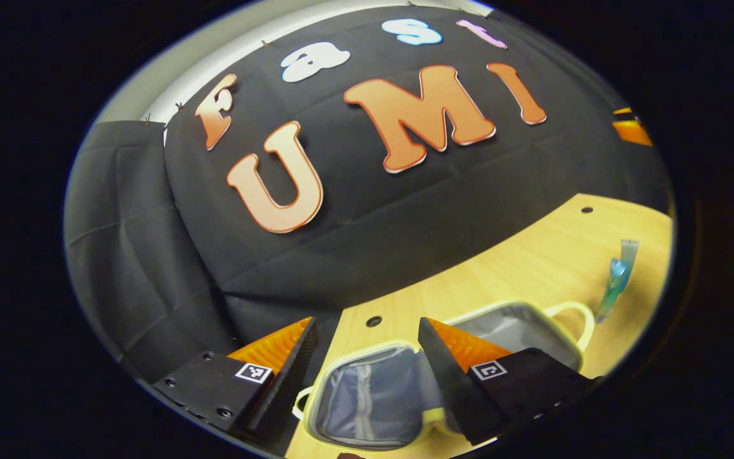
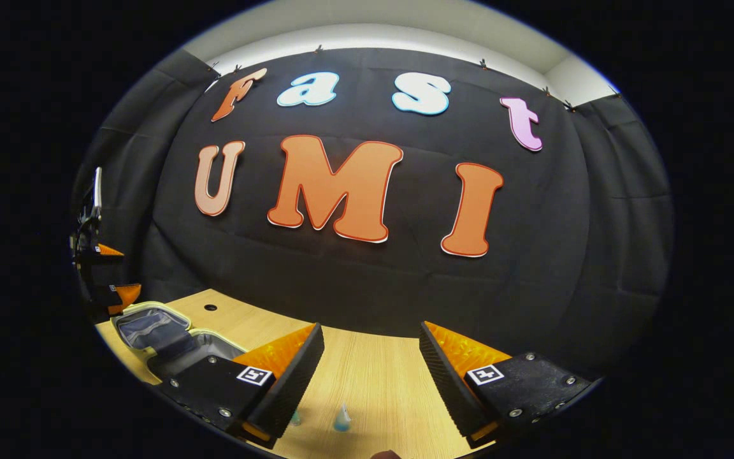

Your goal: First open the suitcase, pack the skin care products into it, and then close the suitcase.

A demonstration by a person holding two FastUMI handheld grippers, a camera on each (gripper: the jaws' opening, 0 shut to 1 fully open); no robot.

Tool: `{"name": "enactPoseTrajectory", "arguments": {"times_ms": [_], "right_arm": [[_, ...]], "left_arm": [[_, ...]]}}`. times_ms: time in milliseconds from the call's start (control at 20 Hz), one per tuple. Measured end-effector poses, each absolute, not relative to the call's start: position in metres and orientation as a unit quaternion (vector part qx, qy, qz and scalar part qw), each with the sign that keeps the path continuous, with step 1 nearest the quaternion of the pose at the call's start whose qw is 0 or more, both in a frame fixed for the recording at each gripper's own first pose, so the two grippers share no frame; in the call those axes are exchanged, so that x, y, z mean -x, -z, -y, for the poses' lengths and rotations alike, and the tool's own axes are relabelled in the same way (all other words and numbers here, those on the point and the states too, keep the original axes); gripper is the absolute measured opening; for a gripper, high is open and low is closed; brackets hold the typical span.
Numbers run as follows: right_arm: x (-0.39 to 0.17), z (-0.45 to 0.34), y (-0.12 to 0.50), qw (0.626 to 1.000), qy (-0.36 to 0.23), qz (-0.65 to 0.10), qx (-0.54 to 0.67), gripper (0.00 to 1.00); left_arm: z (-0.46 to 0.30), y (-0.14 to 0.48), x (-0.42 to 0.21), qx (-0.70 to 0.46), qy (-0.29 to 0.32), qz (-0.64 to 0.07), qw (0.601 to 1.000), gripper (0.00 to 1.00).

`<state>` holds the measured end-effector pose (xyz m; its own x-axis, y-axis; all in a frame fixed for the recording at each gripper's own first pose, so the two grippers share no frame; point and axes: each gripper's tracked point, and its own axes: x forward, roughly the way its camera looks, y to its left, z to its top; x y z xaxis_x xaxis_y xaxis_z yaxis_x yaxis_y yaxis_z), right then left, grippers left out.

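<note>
Already the suitcase [image 1: 399, 376] lies flat and open on the wooden table [image 1: 520, 268], both lined halves facing up, so opening looks done and packing is what remains. Starting on the left: my left gripper [image 1: 367, 347] hovers just above the suitcase with its jaws spread wide and nothing between them; the zipped lining of the near half shows through the gap. Further right in the left gripper view, a blue-green skin care bottle [image 1: 615, 280] stands upright on the table, just beyond the suitcase's handle [image 1: 577, 322] and apart from it.

Moving right, my right gripper [image 2: 372, 347] also has its jaws wide and empty, hanging over bare table. Below and between its fingers sits a small blue bottle [image 2: 342, 419], with another bit of blue [image 2: 295, 418] beside it, half hidden by my left finger; I cannot tell what that second one is.

The risk I see is tipping. These bottles look slim and light, and a finger coming down off-centre could knock one over or send it rolling away. The hidden one could be nudged unseen.
</note>
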<state>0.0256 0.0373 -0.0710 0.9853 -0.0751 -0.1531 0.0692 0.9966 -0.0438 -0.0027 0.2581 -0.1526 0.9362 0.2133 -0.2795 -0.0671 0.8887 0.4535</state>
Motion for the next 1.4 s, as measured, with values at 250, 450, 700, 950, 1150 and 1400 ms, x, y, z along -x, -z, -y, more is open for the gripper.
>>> {"name": "enactPoseTrajectory", "arguments": {"times_ms": [250, 450, 700, 950, 1150, 1400], "right_arm": [[-0.018, -0.027, 0.084, 0.996, 0.018, -0.083, 0.005, 0.95], [-0.015, -0.013, 0.096, 0.996, 0.007, -0.089, 0.0, 0.95], [-0.012, 0.0, 0.115, 0.995, -0.016, -0.102, -0.005, 0.95], [-0.008, 0.004, 0.139, 0.992, -0.039, -0.117, 0.003, 0.96], [0.001, 0.006, 0.153, 0.991, -0.05, -0.124, 0.012, 0.96], [0.011, 0.008, 0.176, 0.987, -0.063, -0.141, 0.031, 0.96]], "left_arm": [[-0.183, 0.13, 0.001, -0.177, -0.058, -0.121, 0.975, 0.97], [-0.134, 0.129, 0.004, -0.138, -0.052, -0.103, 0.984, 0.97], [-0.083, 0.153, 0.015, -0.13, -0.035, -0.12, 0.984, 0.98], [-0.031, 0.199, 0.03, -0.116, -0.008, -0.15, 0.982, 0.97], [0.002, 0.241, 0.037, -0.085, 0.015, -0.17, 0.982, 0.98], [0.042, 0.299, 0.032, -0.04, 0.05, -0.2, 0.978, 0.98]]}}
